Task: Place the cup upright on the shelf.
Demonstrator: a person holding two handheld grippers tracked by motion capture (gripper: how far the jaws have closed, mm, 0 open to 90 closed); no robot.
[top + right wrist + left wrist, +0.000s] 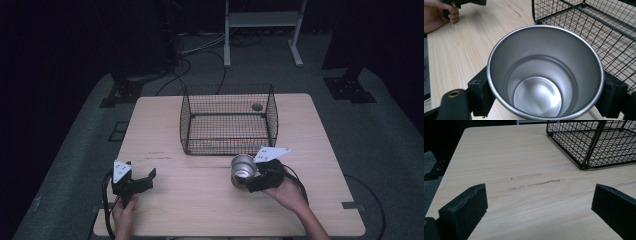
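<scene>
A pale wooden desk [200,200] carries a black wire basket [229,119], open at the top, toward its far middle. Just in front of the basket's near right corner stands a shiny steel cup [243,170], upright with its mouth open upward and nothing inside. The right tongs [251,176] grip the cup, one black jaw pressed against each side of its wall. At the near left of the desk, well apart from the cup, the left tongs [135,181] are spread wide over bare wood, holding nothing.
</scene>
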